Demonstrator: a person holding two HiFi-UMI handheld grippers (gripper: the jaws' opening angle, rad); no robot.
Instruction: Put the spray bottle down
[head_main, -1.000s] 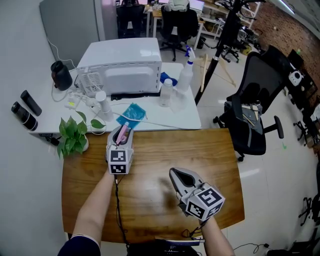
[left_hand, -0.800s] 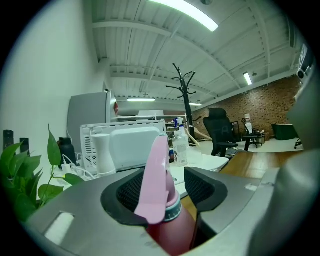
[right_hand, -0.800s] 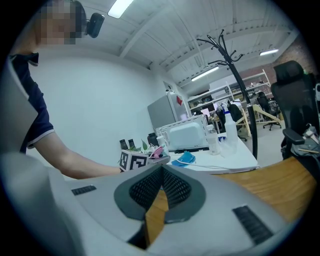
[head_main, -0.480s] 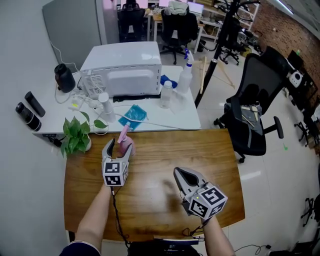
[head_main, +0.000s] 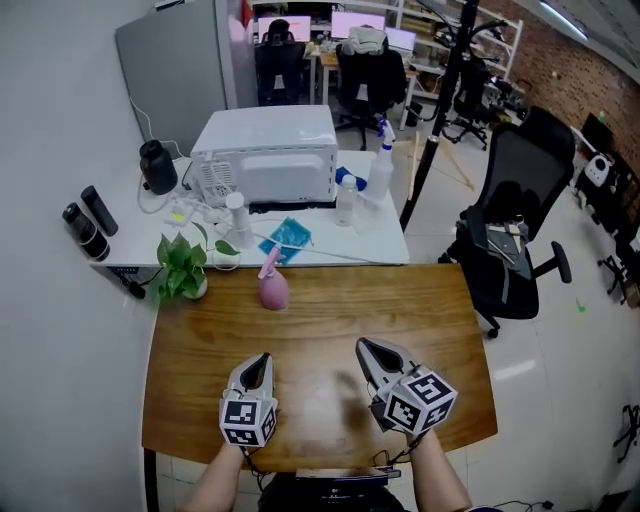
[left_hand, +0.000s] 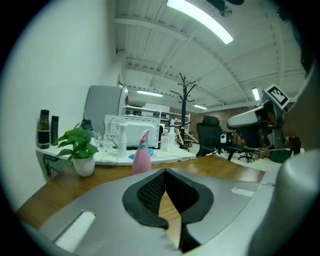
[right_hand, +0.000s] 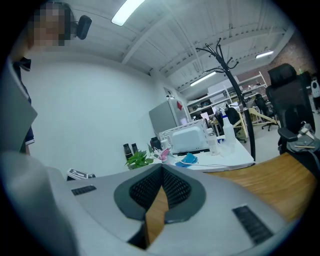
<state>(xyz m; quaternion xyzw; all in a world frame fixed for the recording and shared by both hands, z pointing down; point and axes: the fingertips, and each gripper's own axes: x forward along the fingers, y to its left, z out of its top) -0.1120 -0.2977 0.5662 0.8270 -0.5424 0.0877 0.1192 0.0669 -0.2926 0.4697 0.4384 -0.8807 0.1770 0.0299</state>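
on the wooden table (head_main: 425, 305), pink spray bottle (head_main: 272, 289) upright, left gripper (head_main: 262, 359) and right gripper (head_main: 364, 346) clenched, empty

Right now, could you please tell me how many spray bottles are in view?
2. The pink spray bottle stands on the wooden table; a clear one with a blue trigger stands on the white table beside the microwave. Others may be hidden.

Brown wooden table (head_main: 320, 320), with a white table (head_main: 372, 240) just beyond its far edge. Upright on the wood near that edge, left of middle: pink plastic spray bottle (head_main: 272, 288). At the far left corner: green leafy plant in a small white pot (head_main: 182, 268). On the white top: boxy white microwave (head_main: 270, 155), clear plastic bottle (head_main: 346, 203), crumpled blue cloth (head_main: 288, 238).
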